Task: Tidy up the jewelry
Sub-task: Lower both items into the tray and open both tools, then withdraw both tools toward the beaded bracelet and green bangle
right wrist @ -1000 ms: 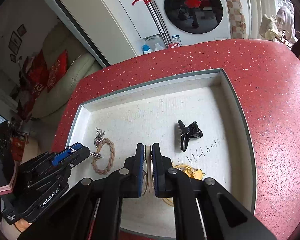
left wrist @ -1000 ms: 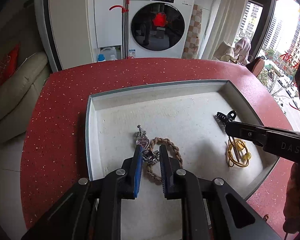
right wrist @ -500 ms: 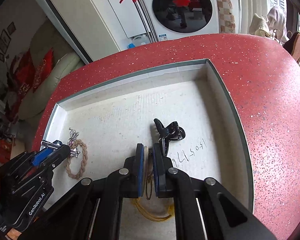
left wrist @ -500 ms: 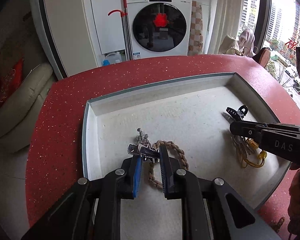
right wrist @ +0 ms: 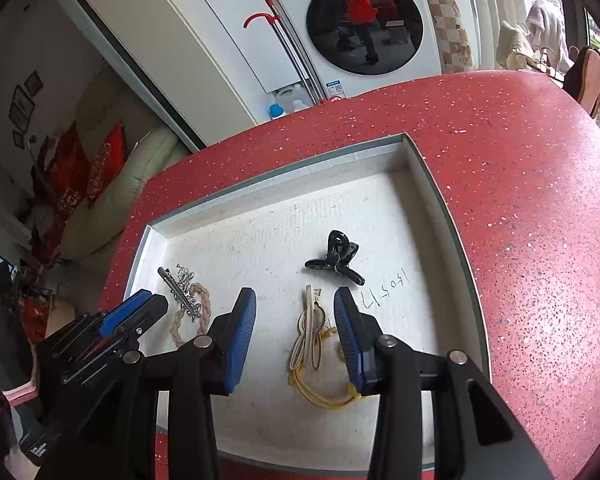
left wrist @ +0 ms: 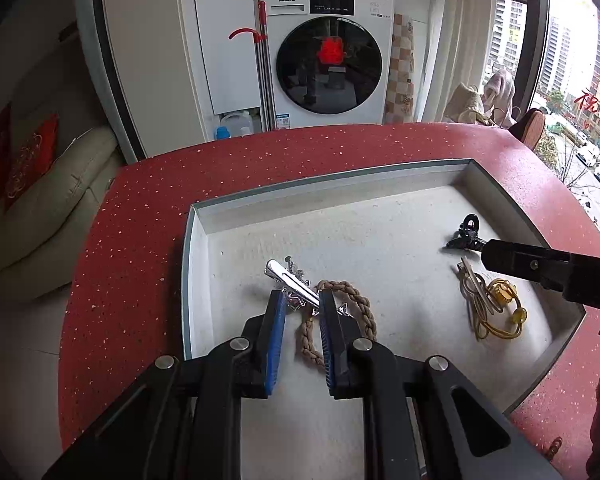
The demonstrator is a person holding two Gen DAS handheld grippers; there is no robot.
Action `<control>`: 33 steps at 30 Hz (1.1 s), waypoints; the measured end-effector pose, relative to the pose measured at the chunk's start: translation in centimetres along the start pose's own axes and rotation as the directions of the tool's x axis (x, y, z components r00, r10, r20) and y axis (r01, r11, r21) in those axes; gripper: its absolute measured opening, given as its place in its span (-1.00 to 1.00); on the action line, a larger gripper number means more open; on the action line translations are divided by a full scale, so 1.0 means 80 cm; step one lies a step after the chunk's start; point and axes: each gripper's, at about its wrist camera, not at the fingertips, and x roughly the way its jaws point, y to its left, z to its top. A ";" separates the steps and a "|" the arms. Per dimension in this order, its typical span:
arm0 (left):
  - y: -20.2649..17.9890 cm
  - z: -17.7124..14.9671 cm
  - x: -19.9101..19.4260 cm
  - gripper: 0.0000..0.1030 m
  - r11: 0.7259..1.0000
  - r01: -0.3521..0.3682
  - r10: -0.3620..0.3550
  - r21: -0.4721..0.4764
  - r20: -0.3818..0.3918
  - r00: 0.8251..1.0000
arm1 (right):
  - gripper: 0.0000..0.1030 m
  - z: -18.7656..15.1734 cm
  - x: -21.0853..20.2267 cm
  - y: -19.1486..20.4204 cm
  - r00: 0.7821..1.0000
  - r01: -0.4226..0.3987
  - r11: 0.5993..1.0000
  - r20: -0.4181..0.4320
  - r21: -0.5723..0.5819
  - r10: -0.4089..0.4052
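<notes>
A white tray (left wrist: 328,184) lies on the red table. My left gripper (left wrist: 302,300) is shut on a silver hair clip (left wrist: 290,280) with star trim, just above a braided beige ring (left wrist: 356,300). In the right wrist view the silver hair clip (right wrist: 180,292) sticks out past the left gripper (right wrist: 152,306), over the braided ring (right wrist: 204,300). My right gripper (right wrist: 296,308) is opening. A beige clip (right wrist: 310,320) lies loose between its jaws, on a yellow hair tie (right wrist: 320,396). A black claw clip (right wrist: 336,260) rests just beyond.
The tray wall (right wrist: 436,184) rises close on the right. Handwritten marks (right wrist: 384,292) sit on the tray floor by the right finger. The red table (right wrist: 520,200) surrounds the tray, with a washing machine (left wrist: 328,52) and a sofa (left wrist: 40,200) beyond it.
The right gripper's jaws have spread and let go of the beige clip, which now lies on the yellow tie. The left gripper has picked the silver clip up off the tray floor.
</notes>
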 end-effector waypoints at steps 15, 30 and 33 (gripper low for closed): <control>0.006 -0.006 -0.068 1.00 0.999 -0.010 0.015 -0.041 0.134 0.991 | 0.02 -0.022 -0.045 0.015 0.999 -0.032 0.999 0.019 -0.007 0.032; 0.015 -0.064 -0.132 1.00 0.997 0.054 -0.049 -0.057 0.080 0.996 | 0.65 -0.098 -0.120 0.028 0.996 -0.056 0.998 0.063 -0.037 0.059; 0.016 -0.082 -0.141 1.00 0.995 0.081 -0.078 -0.059 0.059 0.995 | 0.66 -0.117 -0.132 0.029 0.996 -0.054 0.998 0.072 -0.044 0.058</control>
